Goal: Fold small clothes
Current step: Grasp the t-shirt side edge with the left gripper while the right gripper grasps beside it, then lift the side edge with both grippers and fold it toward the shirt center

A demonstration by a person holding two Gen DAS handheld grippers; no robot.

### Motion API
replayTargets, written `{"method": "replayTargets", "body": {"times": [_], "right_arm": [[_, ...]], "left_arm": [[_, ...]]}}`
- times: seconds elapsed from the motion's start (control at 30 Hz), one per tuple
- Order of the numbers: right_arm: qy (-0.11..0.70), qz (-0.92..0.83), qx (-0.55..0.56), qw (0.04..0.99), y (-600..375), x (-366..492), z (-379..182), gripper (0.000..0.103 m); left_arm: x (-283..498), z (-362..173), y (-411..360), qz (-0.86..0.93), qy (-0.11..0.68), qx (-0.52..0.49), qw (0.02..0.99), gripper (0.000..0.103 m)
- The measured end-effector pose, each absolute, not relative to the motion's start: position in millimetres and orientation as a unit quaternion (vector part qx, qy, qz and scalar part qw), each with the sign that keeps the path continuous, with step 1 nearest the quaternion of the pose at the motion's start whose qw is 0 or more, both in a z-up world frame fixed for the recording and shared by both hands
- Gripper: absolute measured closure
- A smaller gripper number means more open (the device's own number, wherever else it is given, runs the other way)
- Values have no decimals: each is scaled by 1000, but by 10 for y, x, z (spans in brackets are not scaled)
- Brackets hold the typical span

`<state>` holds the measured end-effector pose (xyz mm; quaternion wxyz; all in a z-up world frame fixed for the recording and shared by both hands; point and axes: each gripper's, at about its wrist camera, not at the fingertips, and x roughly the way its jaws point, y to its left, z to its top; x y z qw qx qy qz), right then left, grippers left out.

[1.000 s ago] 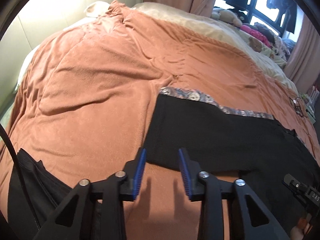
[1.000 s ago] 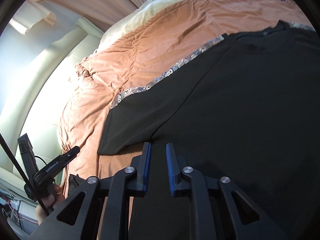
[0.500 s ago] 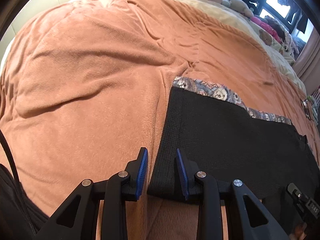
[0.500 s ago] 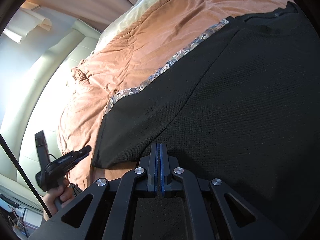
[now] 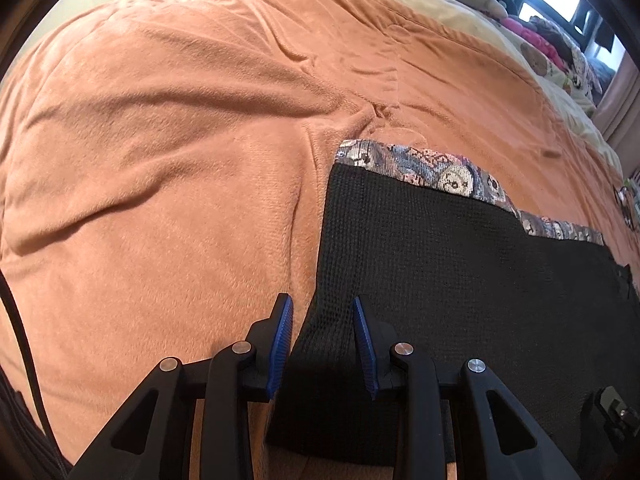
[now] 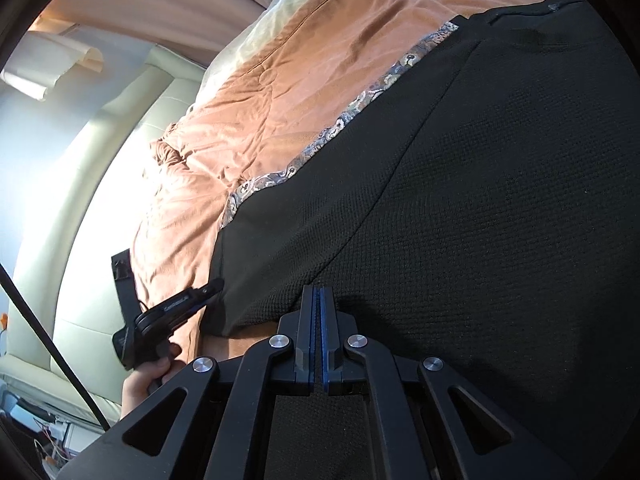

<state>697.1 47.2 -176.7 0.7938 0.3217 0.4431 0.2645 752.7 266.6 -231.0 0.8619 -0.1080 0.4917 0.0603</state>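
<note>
A black knit shirt point(image 5: 460, 280) lies flat on the orange blanket point(image 5: 160, 160), with a patterned cloth strip point(image 5: 440, 172) showing along its far edge. My left gripper point(image 5: 322, 332) is open low over the sleeve end; the sleeve's edge lies between the blue pads point(image 5: 280, 332) without being pinched. In the right wrist view, my right gripper point(image 6: 318, 300) has its pads pressed together on the shirt point(image 6: 500, 200) where the sleeve meets the body. The left gripper point(image 6: 212, 286) shows there too, at the sleeve end, held by a hand point(image 6: 144, 380).
A cream padded headboard point(image 6: 100, 200) runs beside the bed. A beige quilt point(image 5: 460, 16) and soft toys point(image 5: 540, 40) lie at the far side by a window. A dark cable point(image 5: 20, 340) hangs at the left. Dark fabric point(image 5: 16, 432) sits at the lower left corner.
The left gripper came down and forward until the sleeve edge sat between its pads. The right gripper's pads closed together on the shirt and sank slightly.
</note>
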Motion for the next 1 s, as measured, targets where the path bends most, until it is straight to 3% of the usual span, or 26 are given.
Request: {"method": "replayTargets", "body": {"times": [0.07, 0.17, 0.27, 0.67, 1.0], "right_arm": [[443, 264, 327, 792, 457, 6978, -1793, 103], [446, 265, 343, 783, 443, 7011, -1845, 103], [449, 268, 357, 774, 436, 7030, -1915, 103], [452, 289, 389, 749, 481, 7194, -2108, 103], [480, 295, 401, 722, 485, 7285, -2227, 103]], "left_arm": [[7543, -2302, 2697, 62, 493, -123, 859, 74], [7514, -2285, 2641, 47, 495, -120, 860, 91], [7495, -2234, 2602, 45, 500, -114, 857, 96], [7336, -1313, 2370, 35, 454, -84, 886, 97], [7499, -764, 1724, -1, 428, -58, 902, 97]]}}
